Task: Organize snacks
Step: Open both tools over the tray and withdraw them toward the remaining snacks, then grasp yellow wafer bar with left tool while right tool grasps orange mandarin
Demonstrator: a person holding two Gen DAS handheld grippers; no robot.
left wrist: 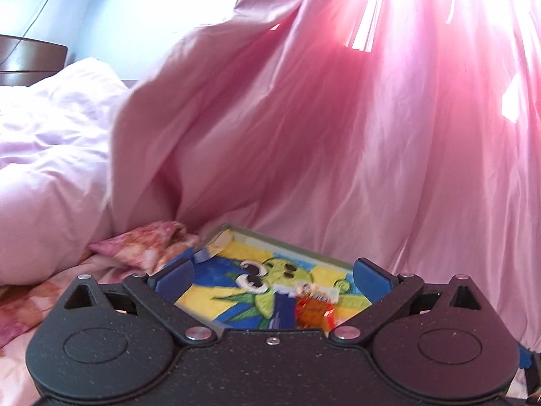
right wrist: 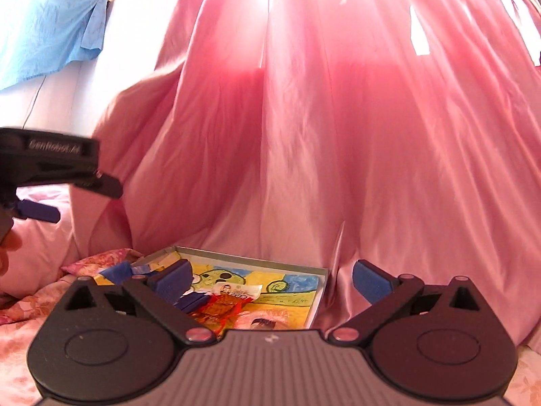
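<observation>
A shallow box point(left wrist: 236, 233) with a cartoon green plant drawn inside lies on the bed. In it are an orange snack packet point(left wrist: 314, 313) with a white top and a blue packet point(left wrist: 284, 309). My left gripper point(left wrist: 274, 277) hovers just short of the box, open wide, with nothing between its blue pads point(left wrist: 175, 277). In the right wrist view the same box point(right wrist: 304, 267) holds the orange packet point(right wrist: 226, 304), the blue packet point(right wrist: 192, 301) and a blurred pale wrapper point(right wrist: 263, 321). My right gripper point(right wrist: 274, 282) is open and empty. The left gripper point(right wrist: 50, 213) hangs at the far left, above the bed.
A pink curtain point(left wrist: 338, 118) hangs right behind the box. A pale duvet point(left wrist: 50, 152) is heaped on the left over a floral sheet point(left wrist: 142, 247). Dark wooden furniture point(left wrist: 30, 57) stands at the far left, and a blue cloth point(right wrist: 50, 23) hangs on the wall.
</observation>
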